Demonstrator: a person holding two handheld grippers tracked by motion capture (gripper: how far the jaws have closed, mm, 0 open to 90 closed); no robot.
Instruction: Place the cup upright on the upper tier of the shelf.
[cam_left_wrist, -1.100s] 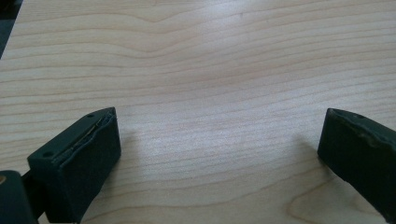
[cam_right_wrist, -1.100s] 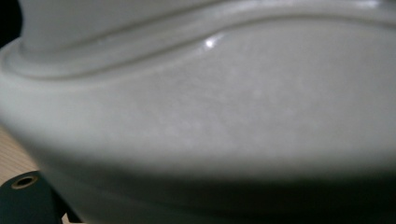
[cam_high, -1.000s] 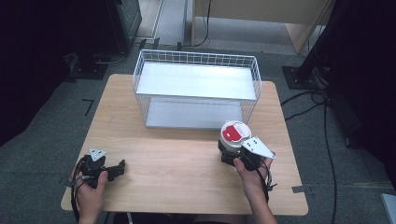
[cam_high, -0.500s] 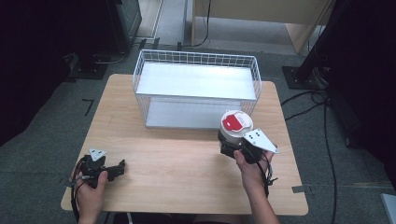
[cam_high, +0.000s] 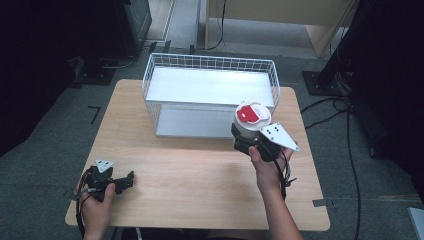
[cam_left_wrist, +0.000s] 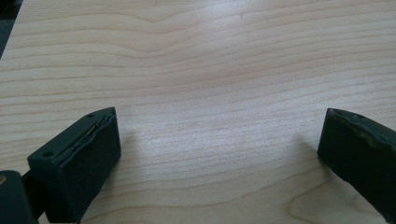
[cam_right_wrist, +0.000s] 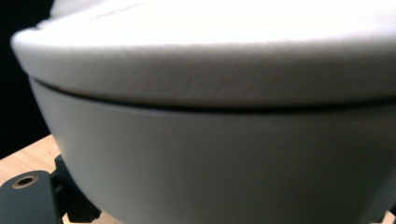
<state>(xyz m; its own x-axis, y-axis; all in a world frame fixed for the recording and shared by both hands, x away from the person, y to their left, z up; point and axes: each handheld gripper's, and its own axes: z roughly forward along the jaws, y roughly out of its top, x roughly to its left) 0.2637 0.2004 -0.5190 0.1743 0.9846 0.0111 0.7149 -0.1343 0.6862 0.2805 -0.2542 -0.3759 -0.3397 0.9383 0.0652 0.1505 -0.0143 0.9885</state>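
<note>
The light wood-grain counter (cam_high: 200, 175) carried a white wire basket (cam_high: 210, 95) toward its far edge; the left claw (cam_high: 127, 180) rested near its front-left corner.

A round white container (cam_high: 251, 122) with a red patch on its white lid sits upright in the right tongs (cam_high: 245, 140), raised off the worktop (cam_high: 200, 175). It hangs just in front of the wire basket (cam_high: 150, 82), at that basket's front right corner, its lid about level with the basket's upper rim. In the right gripper view the container (cam_right_wrist: 210, 154) shows as a smooth pale-grey wall that narrows downward, beneath an overhanging white lid with a dark seam between them.
</note>
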